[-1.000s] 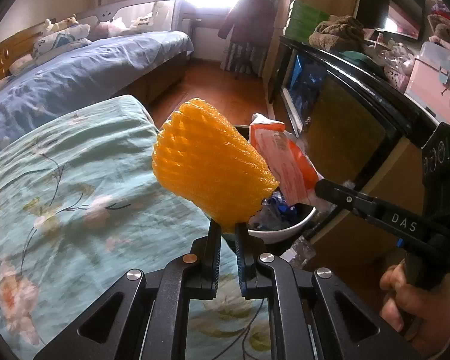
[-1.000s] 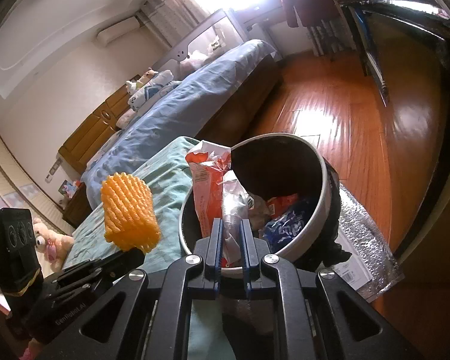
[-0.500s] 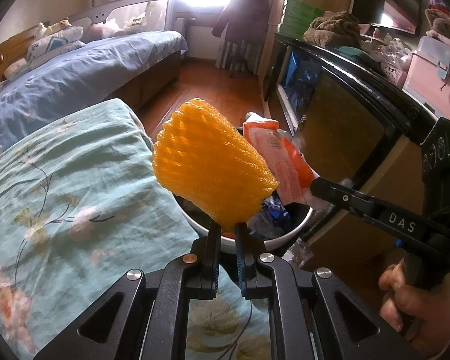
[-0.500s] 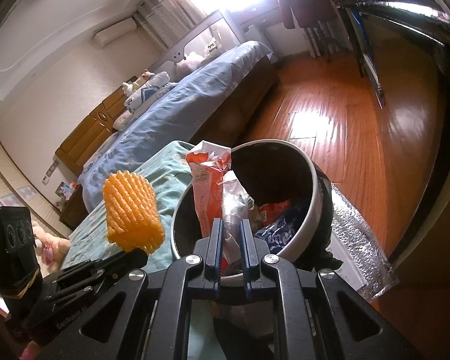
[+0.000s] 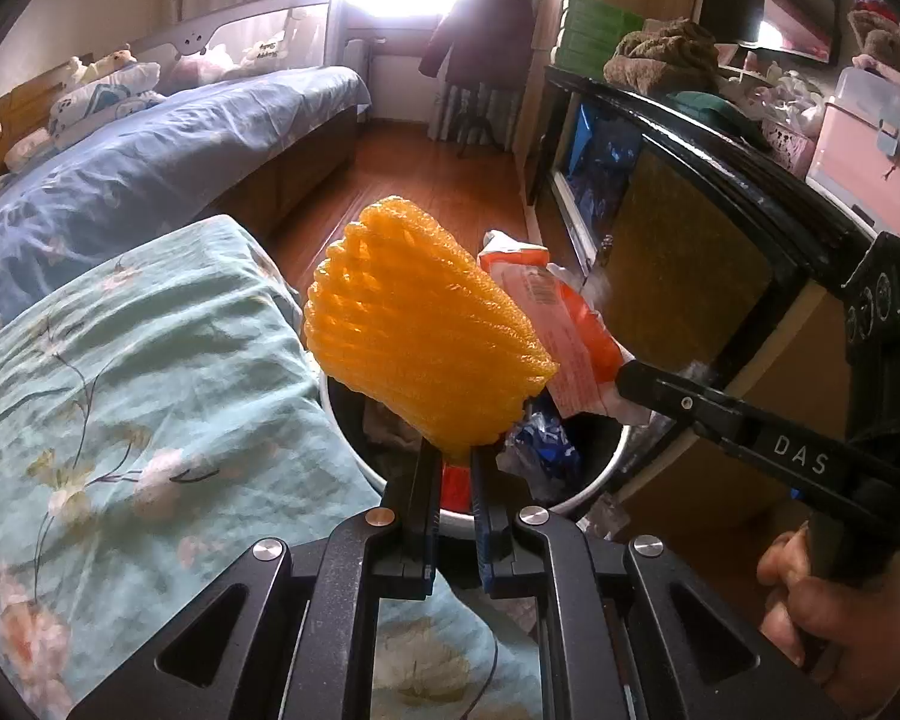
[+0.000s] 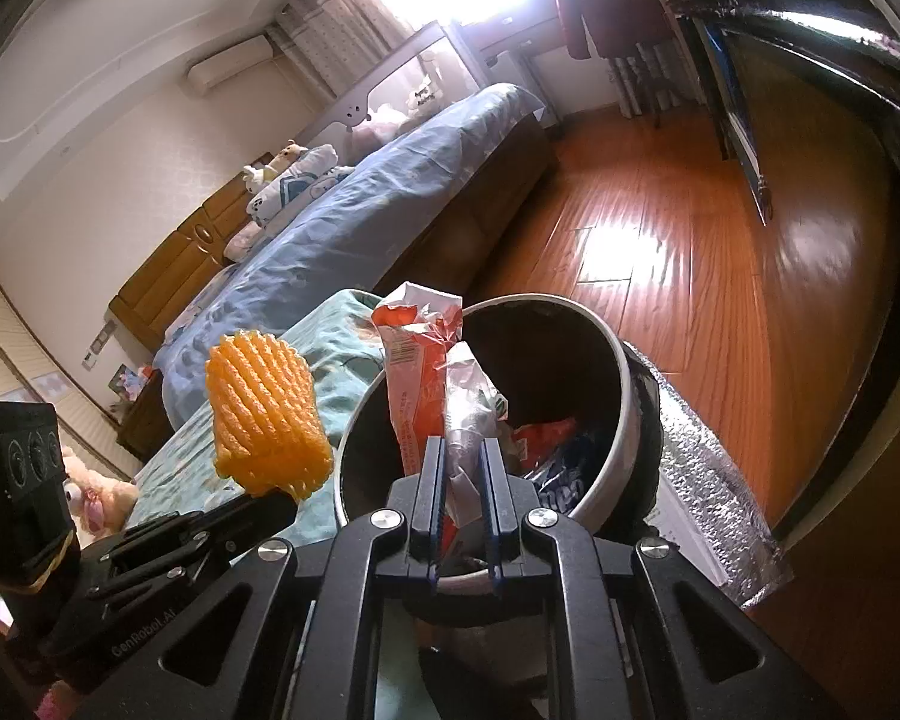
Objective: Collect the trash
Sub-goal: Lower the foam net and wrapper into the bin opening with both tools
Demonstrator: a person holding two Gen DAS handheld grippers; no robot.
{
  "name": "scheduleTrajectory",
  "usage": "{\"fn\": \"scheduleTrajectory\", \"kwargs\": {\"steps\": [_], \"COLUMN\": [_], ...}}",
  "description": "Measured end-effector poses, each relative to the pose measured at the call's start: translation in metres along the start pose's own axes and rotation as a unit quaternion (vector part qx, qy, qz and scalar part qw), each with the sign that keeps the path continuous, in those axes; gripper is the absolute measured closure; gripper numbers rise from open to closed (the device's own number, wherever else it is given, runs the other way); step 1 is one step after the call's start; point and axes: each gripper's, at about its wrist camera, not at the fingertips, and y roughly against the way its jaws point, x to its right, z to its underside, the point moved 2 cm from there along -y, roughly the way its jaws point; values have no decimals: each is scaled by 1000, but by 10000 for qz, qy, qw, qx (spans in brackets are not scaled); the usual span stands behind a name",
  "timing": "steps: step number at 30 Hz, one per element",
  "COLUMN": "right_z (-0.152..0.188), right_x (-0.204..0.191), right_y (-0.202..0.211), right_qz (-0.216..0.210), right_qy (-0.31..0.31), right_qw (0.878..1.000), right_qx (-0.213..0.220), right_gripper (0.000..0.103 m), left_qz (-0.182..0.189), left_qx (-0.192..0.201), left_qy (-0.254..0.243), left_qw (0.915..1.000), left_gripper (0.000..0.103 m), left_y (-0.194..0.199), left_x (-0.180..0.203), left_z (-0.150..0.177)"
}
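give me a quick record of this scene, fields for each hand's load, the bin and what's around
left gripper: shut on the orange foam net, held up above the bin's near edge
right gripper: shut on an orange snack wrapper with clear plastic, over the bin
bin: round, white rim, dark inside, open top
bin contents: blue and red wrappers
bin place: on the wooden floor, beside the floral bedspread
beyond: bed with blue cover

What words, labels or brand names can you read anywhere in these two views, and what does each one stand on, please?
"DAS": on the right claw's arm, left wrist view.
"GenRobot.AI": on the left claw's body, right wrist view.
Orange wrapper: print too small to read.
Blue wrapper in the bin: partial white letters, unreadable.
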Motion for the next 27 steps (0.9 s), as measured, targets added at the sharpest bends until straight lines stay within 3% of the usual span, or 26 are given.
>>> {"fn": "scheduleTrajectory", "kwargs": {"steps": [27], "right_z": [-9], "right_x": [4], "right_y": [-8], "right_qz": [101], "right_qy": [7], "right_qw": [9999], "right_qx": [-31], "right_gripper": [93], "left_qz": [-126], "left_qx": [-94], "left_qy": [-62], "left_qw": [9999], "left_gripper": [95], "left_y": [-17], "left_x": [3], "left_z": [-17]}}
